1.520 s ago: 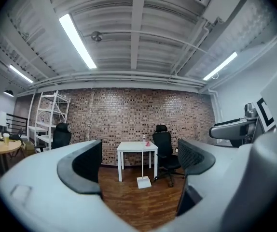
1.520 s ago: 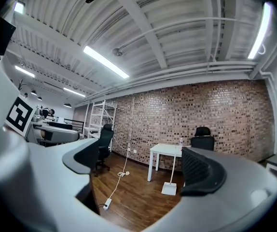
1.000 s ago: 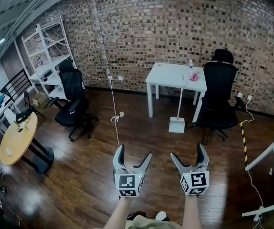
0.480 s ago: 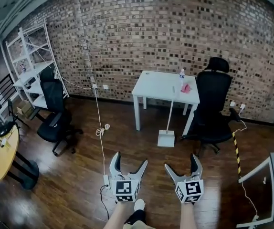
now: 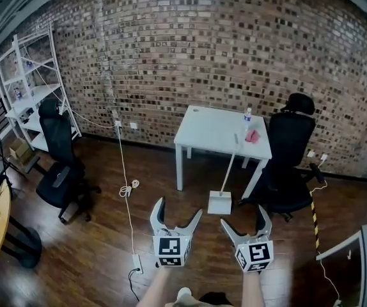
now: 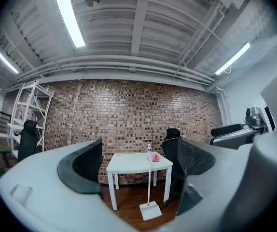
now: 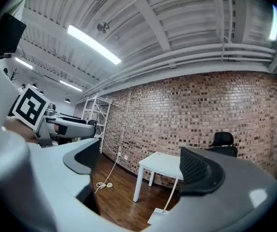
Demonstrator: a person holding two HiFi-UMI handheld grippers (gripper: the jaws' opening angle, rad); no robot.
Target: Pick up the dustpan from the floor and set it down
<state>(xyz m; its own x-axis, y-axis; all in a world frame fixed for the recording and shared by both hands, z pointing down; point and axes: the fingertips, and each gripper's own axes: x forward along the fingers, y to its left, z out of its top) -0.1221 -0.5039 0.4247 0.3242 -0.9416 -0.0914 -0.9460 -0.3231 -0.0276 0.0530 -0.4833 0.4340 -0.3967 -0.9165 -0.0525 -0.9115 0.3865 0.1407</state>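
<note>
As the head view looks down, the left gripper and right gripper hold empty jaws apart; the dustpan stands on the floor against the table's front edge. Left gripper view: jaws spread, dustpan well beyond them. Right gripper view: jaws likewise wide.

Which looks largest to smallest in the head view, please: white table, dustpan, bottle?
1. The white table.
2. The dustpan, handle included.
3. The bottle, clearly the smallest.
</note>
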